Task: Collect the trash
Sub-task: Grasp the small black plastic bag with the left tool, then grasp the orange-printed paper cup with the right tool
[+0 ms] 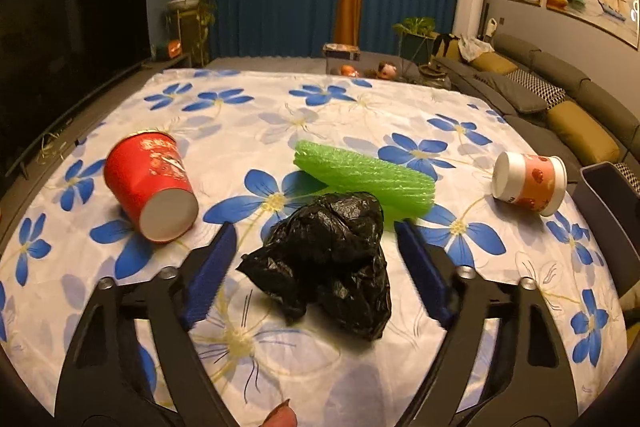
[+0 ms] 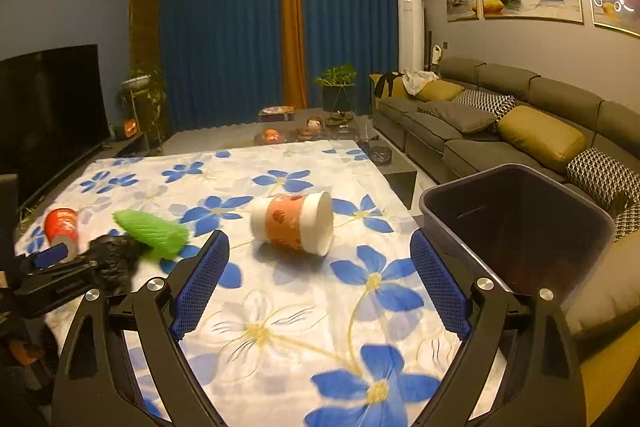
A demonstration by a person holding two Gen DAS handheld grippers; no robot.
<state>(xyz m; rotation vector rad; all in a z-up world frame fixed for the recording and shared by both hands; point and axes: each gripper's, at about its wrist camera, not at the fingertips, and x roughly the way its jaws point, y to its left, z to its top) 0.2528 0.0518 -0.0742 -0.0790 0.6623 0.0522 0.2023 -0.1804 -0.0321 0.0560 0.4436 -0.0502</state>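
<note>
A crumpled black plastic bag (image 1: 332, 259) lies on the flowered tablecloth (image 1: 280, 107), between the fingers of my left gripper (image 1: 314, 227). The blue pads stand apart on either side without touching it. Behind the bag lies a piece of green foam netting (image 1: 360, 183). A red paper cup (image 1: 150, 183) lies on its side to the left, a white and orange cup (image 1: 528, 183) to the right. In the right wrist view that white and orange cup (image 2: 292, 223) lies just ahead of my right gripper (image 2: 318, 235), which is open with nothing in it.
A dark plastic bin (image 2: 520, 227) stands off the table's right edge, beside the grey sofa (image 2: 480, 131). A television (image 1: 68, 47) runs along the left. A person's fingertip (image 1: 280, 417) shows at the bottom of the left wrist view.
</note>
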